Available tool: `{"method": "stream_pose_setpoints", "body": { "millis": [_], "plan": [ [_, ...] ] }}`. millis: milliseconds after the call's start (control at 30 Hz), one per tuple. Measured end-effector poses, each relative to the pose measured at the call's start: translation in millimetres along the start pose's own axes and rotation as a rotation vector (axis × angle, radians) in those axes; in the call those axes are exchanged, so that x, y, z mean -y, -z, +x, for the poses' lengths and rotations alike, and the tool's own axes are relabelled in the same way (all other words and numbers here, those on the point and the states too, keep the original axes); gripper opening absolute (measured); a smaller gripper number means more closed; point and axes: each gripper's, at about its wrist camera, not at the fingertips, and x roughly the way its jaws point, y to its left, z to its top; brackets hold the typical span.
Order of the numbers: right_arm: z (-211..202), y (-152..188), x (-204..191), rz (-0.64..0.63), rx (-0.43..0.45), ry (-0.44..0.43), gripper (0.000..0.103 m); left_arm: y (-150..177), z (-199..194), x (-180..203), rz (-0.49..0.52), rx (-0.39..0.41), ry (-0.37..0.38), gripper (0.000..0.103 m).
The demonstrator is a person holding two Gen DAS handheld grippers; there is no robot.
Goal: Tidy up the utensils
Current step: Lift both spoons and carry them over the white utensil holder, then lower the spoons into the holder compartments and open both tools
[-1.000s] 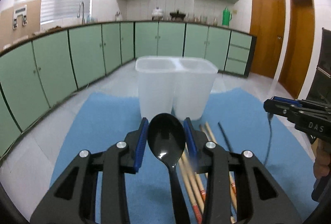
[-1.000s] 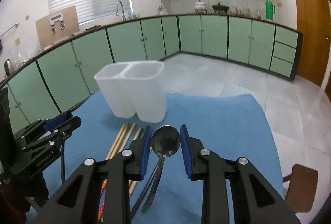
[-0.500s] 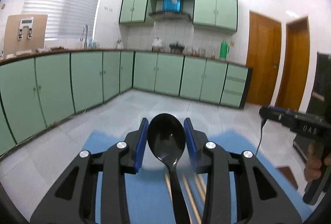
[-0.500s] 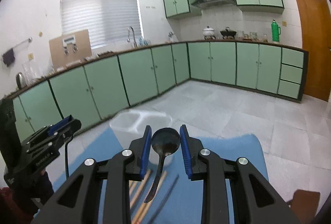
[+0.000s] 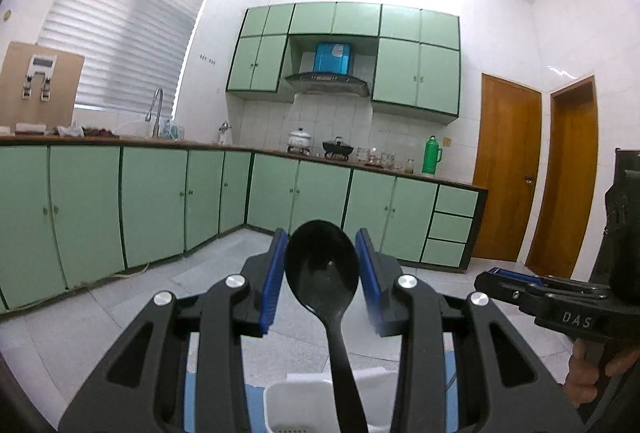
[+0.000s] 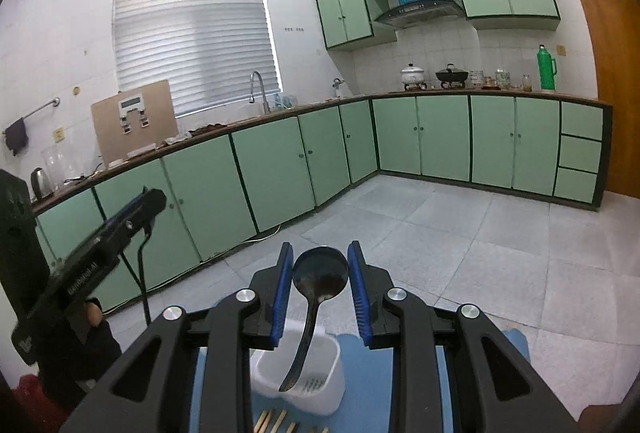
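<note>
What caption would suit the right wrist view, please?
Right gripper holds a black spoon above the white utensil holder.

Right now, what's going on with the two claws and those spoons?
Each hand-held claw is gripping a black spoon by the bowl, handle pointing down. The left claw holds its black plastic spoon above the white utensil holder, seen just below it. The right claw holds a darker metal-looking spoon whose handle tip hangs over the same holder's slotted compartment. Neither spoon is released yet. Chopsticks lie on the blue mat beside the holder.
</note>
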Motion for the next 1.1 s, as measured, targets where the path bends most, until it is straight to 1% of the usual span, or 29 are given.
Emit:
{"method": "stream_pose_setpoints", "body": {
  "millis": [100,267,400,600,700,833,867,933,1033,1100],
  "plan": [
    [17.1,-1.1,-0.2,-0.014,-0.002,0.023,0.028,9.5,16.7,-7.4,-0.006,-0.012,-0.011,0.034],
    [42.6,7.6,-1.6,-0.047,-0.018,0.065,0.028,28.9,44.1,-13.9,0.013,-0.028,-0.038,0.034],
    [60.2,18.2,-1.1,-0.055,-0.045,0.078,0.028,44.7,57.0,-19.6,0.014,-0.051,-0.048,0.034],
    [73.9,35.7,-2.6,-0.069,-0.088,0.079,0.028,62.6,64.8,-31.8,-0.003,-0.106,-0.054,0.034],
    [77.9,44.6,-2.5,-0.069,-0.12,0.068,0.028,68.9,62.7,-33.9,0.004,-0.138,-0.044,0.034],
    [73.8,55.6,-4.5,-0.076,-0.15,0.063,0.028,69.1,53.7,-37.5,0.008,-0.148,-0.046,0.035],
    [69.5,57.7,-4.6,-0.077,-0.147,0.058,0.029,67.4,49.4,-37.9,0.008,-0.149,-0.045,0.038],
    [62.7,56.7,-3.8,-0.066,-0.144,0.059,0.031,65.7,40.1,-37.3,0.011,-0.15,-0.049,0.043],
    [37.5,59.1,0.8,-0.038,-0.133,0.067,0.036,62.8,21.2,-35.9,0.012,-0.169,-0.05,0.047],
    [19.0,64.5,1.2,-0.028,-0.128,0.074,0.044,62.6,0.4,-33.3,0.022,-0.187,-0.055,0.05]
  ]
}}
